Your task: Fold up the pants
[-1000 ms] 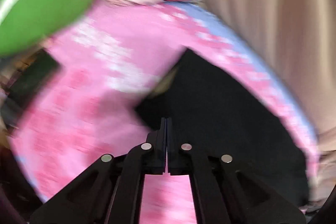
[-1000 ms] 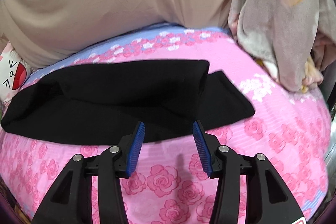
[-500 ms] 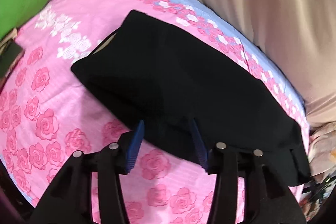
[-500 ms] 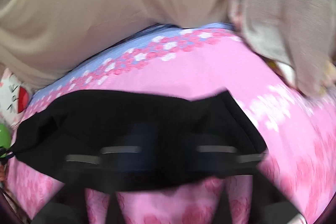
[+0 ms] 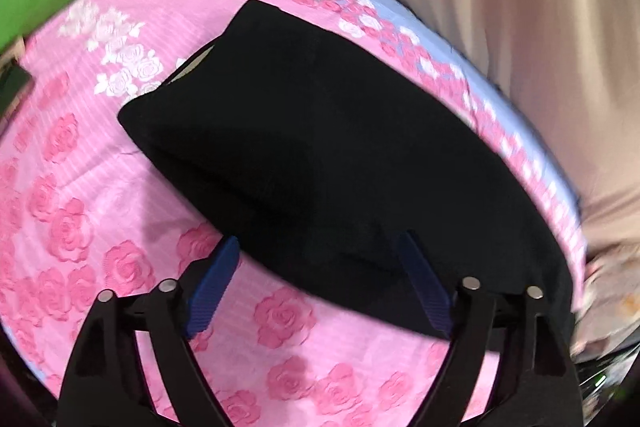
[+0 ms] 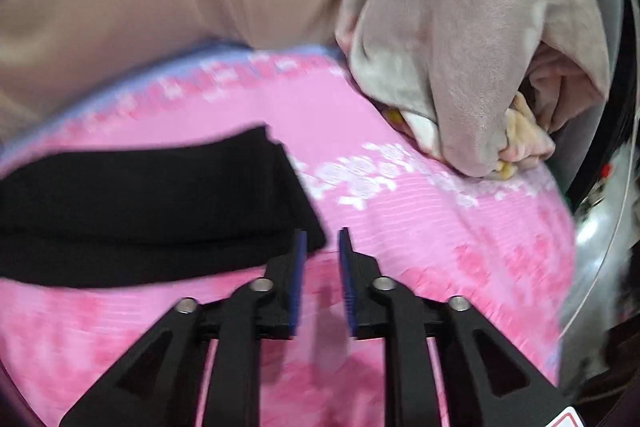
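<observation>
On the bedsheet (image 5: 100,195), folded pants (image 5: 320,155) lie flat.

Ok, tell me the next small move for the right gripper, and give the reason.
Probably ease the right gripper forward and left onto the black pants corner and close. Its jaws stand narrowly open with nothing between them, just off the corner, above the pink bedspread. The left gripper is wide open too.

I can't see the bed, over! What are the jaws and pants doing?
Left gripper open, right gripper open, both empty. Black pants folded on pink sheet. Nothing blocking.
</observation>
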### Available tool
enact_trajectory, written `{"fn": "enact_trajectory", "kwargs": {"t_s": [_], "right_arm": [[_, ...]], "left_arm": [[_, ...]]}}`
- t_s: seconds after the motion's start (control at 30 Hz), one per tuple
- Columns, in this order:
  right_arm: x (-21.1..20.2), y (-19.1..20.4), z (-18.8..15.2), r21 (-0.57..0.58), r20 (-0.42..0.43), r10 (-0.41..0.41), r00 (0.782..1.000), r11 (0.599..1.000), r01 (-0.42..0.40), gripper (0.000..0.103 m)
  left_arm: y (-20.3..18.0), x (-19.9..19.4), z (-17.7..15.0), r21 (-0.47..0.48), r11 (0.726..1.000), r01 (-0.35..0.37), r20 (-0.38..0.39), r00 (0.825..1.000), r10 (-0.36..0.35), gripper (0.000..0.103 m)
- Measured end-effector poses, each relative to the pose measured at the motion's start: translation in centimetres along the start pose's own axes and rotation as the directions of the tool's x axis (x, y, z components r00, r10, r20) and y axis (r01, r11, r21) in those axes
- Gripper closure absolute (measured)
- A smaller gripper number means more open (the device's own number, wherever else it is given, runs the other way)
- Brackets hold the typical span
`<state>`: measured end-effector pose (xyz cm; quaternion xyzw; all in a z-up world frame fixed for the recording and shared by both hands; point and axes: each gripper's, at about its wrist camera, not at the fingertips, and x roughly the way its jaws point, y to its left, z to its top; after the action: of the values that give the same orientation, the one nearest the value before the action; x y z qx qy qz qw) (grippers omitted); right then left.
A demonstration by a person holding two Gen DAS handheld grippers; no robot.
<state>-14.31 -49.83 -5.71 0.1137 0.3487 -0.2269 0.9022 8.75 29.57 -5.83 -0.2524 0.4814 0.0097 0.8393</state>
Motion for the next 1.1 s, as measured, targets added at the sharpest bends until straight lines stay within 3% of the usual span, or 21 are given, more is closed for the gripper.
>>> {"fn": "enact_trajectory", "kwargs": {"t_s": [0.1,0.17,0.2,0.27,0.33,0.43,0.5,0.6,0.67,0.8,0.83,0.9,0.93,1.1], "right_arm": [[-1.2,1.9,-0.5,0.021,0.015,0.065,0.998,0.998,-0.065,0.068],[-1.2,3.5,-0.8,0.047,-0.003,0.139,0.99,0.989,-0.138,0.066],[-1.2,4.5,-0.9,0.063,-0.008,0.177,0.984,0.982,-0.176,0.065],[-1.0,6.5,-1.2,0.059,-0.023,0.216,0.976,0.975,-0.214,0.064],[-0.7,8.3,-1.4,0.052,-0.04,0.241,0.97,0.97,-0.239,0.064],[-0.8,10.5,-1.6,0.03,-0.045,0.265,0.963,0.964,-0.264,0.061],[-1.0,11.4,-1.8,0.013,-0.04,0.269,0.962,0.963,-0.269,0.055],[-0.7,12.9,-2.3,-0.025,-0.052,0.253,0.966,0.967,-0.255,0.054],[-0.3,13.4,-2.6,-0.016,-0.066,0.272,0.96,0.962,-0.273,0.054],[-0.6,14.0,-3.0,-0.026,-0.07,0.284,0.956,0.958,-0.287,0.054],[-0.8,14.1,-3.1,-0.029,-0.071,0.287,0.955,0.957,-0.289,0.054],[-1.0,14.3,-3.3,-0.033,-0.073,0.29,0.954,0.956,-0.292,0.054],[-1.0,14.2,-3.3,-0.031,-0.073,0.29,0.954,0.956,-0.293,0.054],[-1.7,13.7,-3.5,-0.041,-0.067,0.263,0.962,0.963,-0.266,0.054]], "left_arm": [[1.3,1.1,1.0,-0.101,0.991,0.093,-0.043,0.994,-0.098,0.02],[1.6,1.5,1.3,-0.124,0.986,0.11,-0.046,0.992,-0.116,0.025],[1.6,1.5,1.5,-0.12,0.987,0.103,-0.043,0.993,-0.109,0.034],[1.6,1.0,2.1,-0.1,0.995,0.023,-0.037,0.999,-0.027,0.09],[1.5,0.3,2.9,-0.098,0.993,0.066,-0.047,0.996,-0.07,0.095],[1.2,-2.5,3.5,-0.049,0.995,0.083,-0.03,0.996,-0.084,0.095],[0.8,-3.5,3.1,0.006,0.999,0.044,-0.028,0.999,-0.044,0.091],[1.0,-3.0,2.2,-0.007,0.998,0.062,-0.068,0.996,-0.063,0.069],[1.1,-2.4,1.8,-0.045,0.992,0.115,-0.08,0.99,-0.118,0.041],[0.9,-0.3,2.2,-0.071,0.992,0.105,-0.091,0.99,-0.111,0.04],[1.0,0.2,2.3,-0.083,0.992,0.1,-0.098,0.989,-0.108,0.041],[1.3,1.2,2.6,-0.103,0.989,0.103,-0.107,0.988,-0.114,0.059],[1.3,1.4,2.7,-0.103,0.991,0.086,-0.114,0.989,-0.097,0.098],[1.5,-2.8,2.3,-0.044,0.997,0.057,-0.072,0.996,-0.06,0.1]]}}
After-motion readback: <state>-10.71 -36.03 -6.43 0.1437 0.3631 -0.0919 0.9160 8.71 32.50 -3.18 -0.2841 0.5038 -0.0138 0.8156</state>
